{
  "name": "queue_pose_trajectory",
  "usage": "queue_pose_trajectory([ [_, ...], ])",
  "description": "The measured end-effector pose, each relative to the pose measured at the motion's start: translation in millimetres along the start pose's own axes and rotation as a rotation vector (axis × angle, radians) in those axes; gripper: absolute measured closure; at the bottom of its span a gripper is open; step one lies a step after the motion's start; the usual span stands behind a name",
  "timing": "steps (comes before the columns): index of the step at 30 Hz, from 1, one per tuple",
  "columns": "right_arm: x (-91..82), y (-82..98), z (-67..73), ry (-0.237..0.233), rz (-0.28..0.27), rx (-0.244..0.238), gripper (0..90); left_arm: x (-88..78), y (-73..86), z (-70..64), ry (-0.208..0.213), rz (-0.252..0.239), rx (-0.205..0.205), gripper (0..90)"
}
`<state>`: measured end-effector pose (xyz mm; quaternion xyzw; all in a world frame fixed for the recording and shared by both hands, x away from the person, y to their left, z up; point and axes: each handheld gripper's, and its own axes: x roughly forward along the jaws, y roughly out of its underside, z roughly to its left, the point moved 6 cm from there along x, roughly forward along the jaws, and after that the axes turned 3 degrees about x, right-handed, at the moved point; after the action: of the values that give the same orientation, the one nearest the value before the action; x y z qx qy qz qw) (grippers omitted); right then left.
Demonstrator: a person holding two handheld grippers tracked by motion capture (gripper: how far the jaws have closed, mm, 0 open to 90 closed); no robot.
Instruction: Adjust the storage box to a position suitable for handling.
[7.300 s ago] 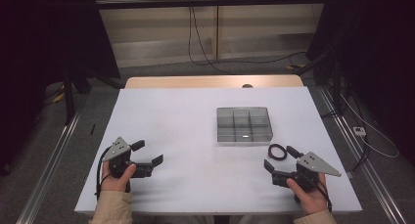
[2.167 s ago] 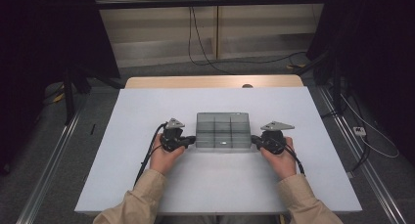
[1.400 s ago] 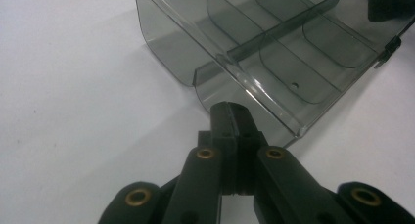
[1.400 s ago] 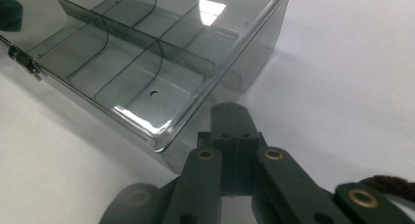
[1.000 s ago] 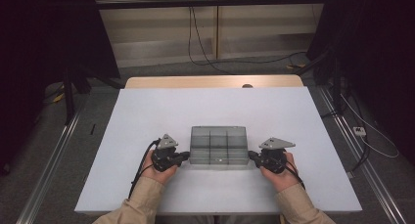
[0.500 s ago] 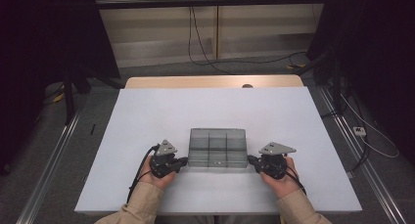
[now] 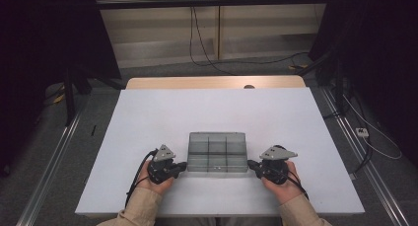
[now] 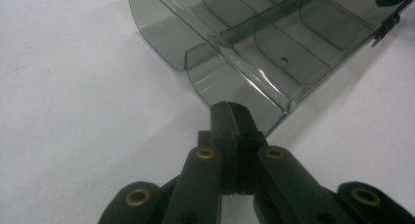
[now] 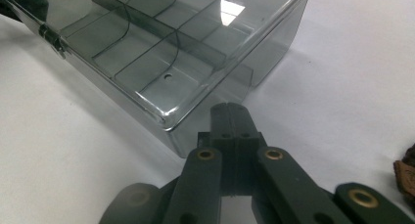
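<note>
Box: clear smoke-grey plastic compartment box, lid shut, on the white table near its front edge.
Left gripper: jaws together, tips against the box's left end.
Right gripper: jaws together, tips at the box's right end.

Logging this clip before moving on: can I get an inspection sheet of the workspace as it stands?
Surface: white table, bare apart from the job's thing.
Job's things: smoky clear compartment box, lid shut, near the front edge.
Clutter: nothing seen.
Grippers: left tool and right tool both shut, tips at the box's two ends, nothing between the jaws.
Cables: one trailing from each tool; black leads on the floor behind.
Surroundings: wooden panel behind the table, dark curtains at both sides.
</note>
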<state>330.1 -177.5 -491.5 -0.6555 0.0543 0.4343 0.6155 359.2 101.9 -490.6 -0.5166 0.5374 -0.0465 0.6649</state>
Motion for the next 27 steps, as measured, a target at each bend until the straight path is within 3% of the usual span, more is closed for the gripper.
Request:
queue_pose_trajectory([
  [16, -4.6, 4.2, 5.0, -0.004, 0.009, -0.015, 90.0, -6.0, 4.3, -5.7, 0.009, 0.014, 0.035, 90.0],
  [27, -5.2, 5.2, 5.1, -0.009, 0.004, -0.021, 90.0, -6.1, 4.5, -7.1, 0.005, 0.012, 0.038, 90.0],
])
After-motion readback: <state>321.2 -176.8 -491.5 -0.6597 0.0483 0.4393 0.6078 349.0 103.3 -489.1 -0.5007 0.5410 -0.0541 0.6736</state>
